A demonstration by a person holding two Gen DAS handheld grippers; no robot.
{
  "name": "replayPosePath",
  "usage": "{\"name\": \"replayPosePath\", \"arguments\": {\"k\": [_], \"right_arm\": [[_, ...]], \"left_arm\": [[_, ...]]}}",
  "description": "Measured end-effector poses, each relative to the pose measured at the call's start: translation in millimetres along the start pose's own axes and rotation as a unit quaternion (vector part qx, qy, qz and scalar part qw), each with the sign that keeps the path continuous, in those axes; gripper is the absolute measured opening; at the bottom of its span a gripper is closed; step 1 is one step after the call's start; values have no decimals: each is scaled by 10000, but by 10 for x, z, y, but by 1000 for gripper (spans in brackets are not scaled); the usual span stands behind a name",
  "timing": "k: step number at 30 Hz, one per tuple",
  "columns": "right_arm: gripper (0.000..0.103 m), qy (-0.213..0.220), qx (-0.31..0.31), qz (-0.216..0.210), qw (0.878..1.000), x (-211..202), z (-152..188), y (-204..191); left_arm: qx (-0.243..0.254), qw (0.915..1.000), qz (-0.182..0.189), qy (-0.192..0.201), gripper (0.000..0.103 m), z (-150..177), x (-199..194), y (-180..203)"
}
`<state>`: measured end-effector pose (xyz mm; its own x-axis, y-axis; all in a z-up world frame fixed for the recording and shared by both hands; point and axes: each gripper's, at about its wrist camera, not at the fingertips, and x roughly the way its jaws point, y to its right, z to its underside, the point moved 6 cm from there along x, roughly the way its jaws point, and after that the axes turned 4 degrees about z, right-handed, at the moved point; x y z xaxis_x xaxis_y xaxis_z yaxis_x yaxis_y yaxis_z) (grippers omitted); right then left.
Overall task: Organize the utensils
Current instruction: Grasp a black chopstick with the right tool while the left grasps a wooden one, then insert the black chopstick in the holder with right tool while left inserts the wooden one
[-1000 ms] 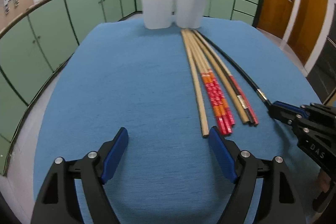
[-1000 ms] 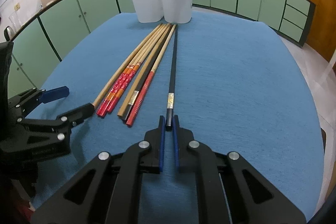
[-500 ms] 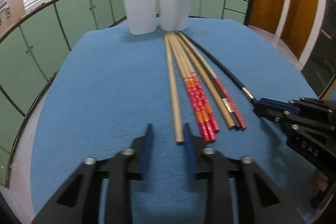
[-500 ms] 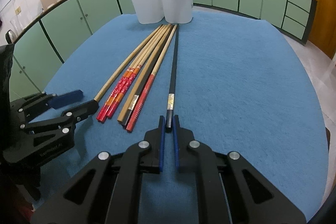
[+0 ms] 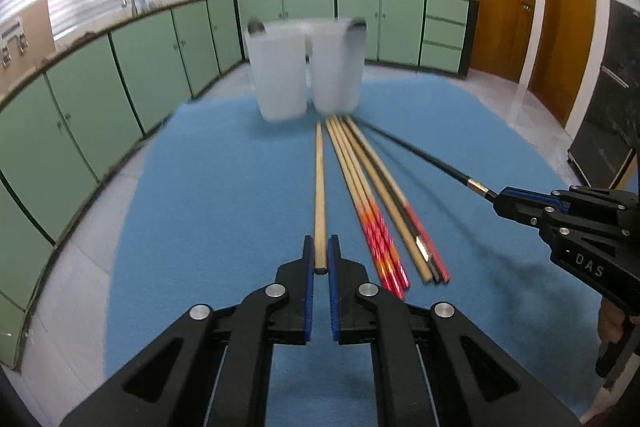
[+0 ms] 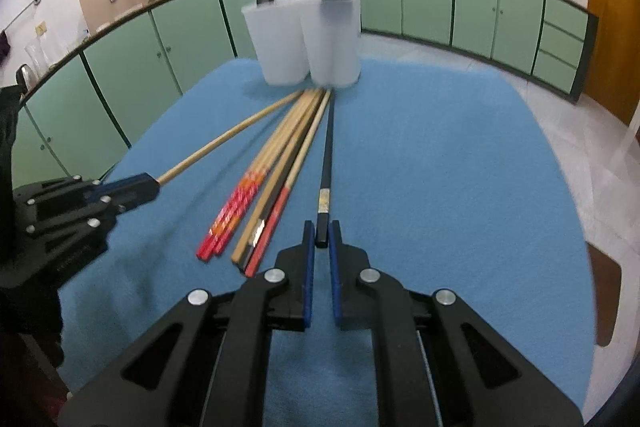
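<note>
Several chopsticks point(image 5: 380, 211) lie in a fan on the blue table point(image 5: 224, 187), tips toward two white cups point(image 5: 280, 75). My left gripper point(image 5: 320, 259) is shut on the near end of a plain wooden chopstick point(image 5: 319, 187), lifted off the bundle. My right gripper point(image 6: 321, 239) is shut on the near end of a black chopstick point(image 6: 327, 155). In the left wrist view the right gripper point(image 5: 500, 201) shows holding the black stick point(image 5: 420, 155). In the right wrist view the left gripper point(image 6: 154, 183) shows holding the wooden stick point(image 6: 232, 137).
The two white cups point(image 6: 308, 43) stand side by side at the table's far edge, each with a dark utensil end over the rim. Green cabinets point(image 5: 80, 99) ring the room. Wooden doors point(image 5: 568, 19) are at the right.
My left gripper moved right to the plain wooden chopstick and shut on it. Both grippers have lifted their chopsticks' near ends, and the wooden stick has swung away from the bundle.
</note>
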<state>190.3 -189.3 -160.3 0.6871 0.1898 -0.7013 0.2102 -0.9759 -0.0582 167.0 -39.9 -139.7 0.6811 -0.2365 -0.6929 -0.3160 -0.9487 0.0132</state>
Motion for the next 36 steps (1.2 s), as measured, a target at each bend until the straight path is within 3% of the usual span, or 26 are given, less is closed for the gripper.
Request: {"name": "replayPosePath", "arguments": {"k": [7,16,36], "right_arm": [[6,516,-21,-18,9987,-341,-473,88],[6,889,-114,-79,9959,-588,-1103,187],[6,863,-683,-401,9931,-678,-1993,101]], "left_arm": [[98,9983,-22,572,6,-433,-376,-63],[163,9944,74,1040,6,-926,-572,-141],[130,9881,337,1493,6,-1594,-556,-326]]}}
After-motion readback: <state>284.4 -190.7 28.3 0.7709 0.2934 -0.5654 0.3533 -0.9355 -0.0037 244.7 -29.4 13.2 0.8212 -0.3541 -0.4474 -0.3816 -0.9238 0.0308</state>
